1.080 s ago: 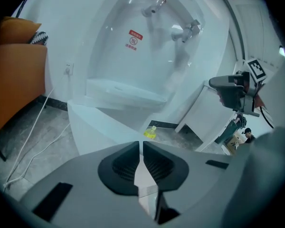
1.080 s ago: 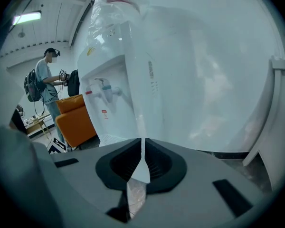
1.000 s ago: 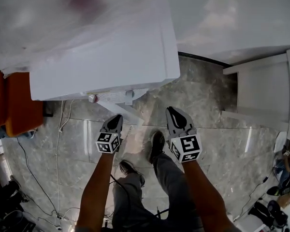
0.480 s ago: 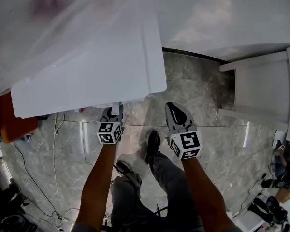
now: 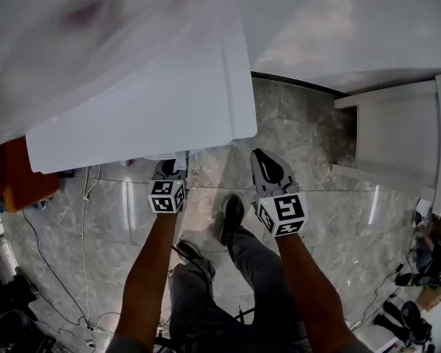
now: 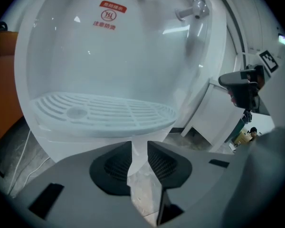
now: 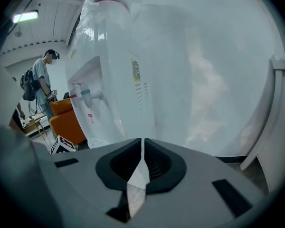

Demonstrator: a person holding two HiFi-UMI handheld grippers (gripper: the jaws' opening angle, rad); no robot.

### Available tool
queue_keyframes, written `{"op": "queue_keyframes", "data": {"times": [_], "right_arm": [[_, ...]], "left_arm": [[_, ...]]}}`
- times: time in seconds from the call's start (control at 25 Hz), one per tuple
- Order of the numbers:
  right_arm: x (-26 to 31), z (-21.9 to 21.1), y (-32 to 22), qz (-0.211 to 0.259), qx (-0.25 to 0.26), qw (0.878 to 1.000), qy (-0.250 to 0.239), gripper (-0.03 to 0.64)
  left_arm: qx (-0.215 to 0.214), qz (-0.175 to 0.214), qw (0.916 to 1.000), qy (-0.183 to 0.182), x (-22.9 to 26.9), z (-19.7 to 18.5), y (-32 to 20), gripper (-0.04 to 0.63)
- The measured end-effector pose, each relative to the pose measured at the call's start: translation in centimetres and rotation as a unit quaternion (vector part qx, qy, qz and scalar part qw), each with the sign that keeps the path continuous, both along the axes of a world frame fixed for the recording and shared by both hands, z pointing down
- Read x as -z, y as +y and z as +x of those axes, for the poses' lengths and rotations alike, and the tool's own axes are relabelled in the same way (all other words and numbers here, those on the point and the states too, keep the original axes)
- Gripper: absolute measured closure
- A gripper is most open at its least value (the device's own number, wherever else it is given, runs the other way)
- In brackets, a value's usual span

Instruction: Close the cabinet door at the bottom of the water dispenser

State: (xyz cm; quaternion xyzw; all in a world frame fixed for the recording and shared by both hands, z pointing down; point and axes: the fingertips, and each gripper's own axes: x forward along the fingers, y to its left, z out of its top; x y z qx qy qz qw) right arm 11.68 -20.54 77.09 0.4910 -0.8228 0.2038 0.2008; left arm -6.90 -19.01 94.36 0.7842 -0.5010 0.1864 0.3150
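The white water dispenser (image 5: 140, 87) fills the upper left of the head view, and its top hides the cabinet door below. My left gripper (image 5: 173, 169) reaches under its front edge. In the left gripper view the drip tray (image 6: 102, 113) and a tap (image 6: 192, 8) are close ahead. The left gripper (image 6: 139, 148) is opening its jaws; the white front panel below the tray shows through the gap, and the pads are not pressing on it. My right gripper (image 5: 260, 157) hangs beside the dispenser, to its right. Its jaws (image 7: 142, 144) are shut on nothing.
A white shelf unit (image 5: 400, 134) stands at the right by the wall. An orange seat (image 5: 7, 175) sits left of the dispenser, with cables (image 5: 84, 219) on the marble floor. The person's shoes (image 5: 231, 215) are below the grippers. A bystander (image 7: 40, 80) stands far left.
A second ago a white door panel stuck out under the dispenser by the left gripper; now it is out of sight. The left gripper has moved in under the dispenser's edge.
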Motion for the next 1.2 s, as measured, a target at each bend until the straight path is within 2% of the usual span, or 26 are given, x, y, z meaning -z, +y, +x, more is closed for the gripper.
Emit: {"op": "queue_keyframes", "data": {"times": [0.24,0.4,0.6,0.76,1.0,1.2], "right_arm": [[4.6,-1.7,-0.4,0.013,-0.001,1.0,-0.009,0.589],[9.3,-2.8,-0.6,0.03,-0.008,0.999,-0.017,0.589],[16.3,-3.7,0.3,0.054,-0.006,0.998,-0.022,0.589],[22.5,-4.5,-0.1,0.081,-0.004,0.996,-0.035,0.591],[33.3,-6.5,0.6,0.124,0.01,0.991,-0.049,0.591],[42.8,-8.7,2.1,0.175,0.046,0.982,-0.059,0.591]], "left_arm": [[0.002,-0.048,0.9989,-0.002,3.1,-1.9,4.4,0.522],[0.022,-0.027,0.9994,-0.002,9.2,-4.0,5.9,0.562],[0.05,0.041,0.9979,0.009,20.4,-6.7,5.8,0.574],[0.068,0.114,0.9912,0.007,30.5,-9.9,4.0,0.575],[0.081,0.21,0.9743,-0.011,46.6,-14.3,3.3,0.575],[0.079,0.305,0.9485,-0.036,60.2,-16.8,4.0,0.575]]}}
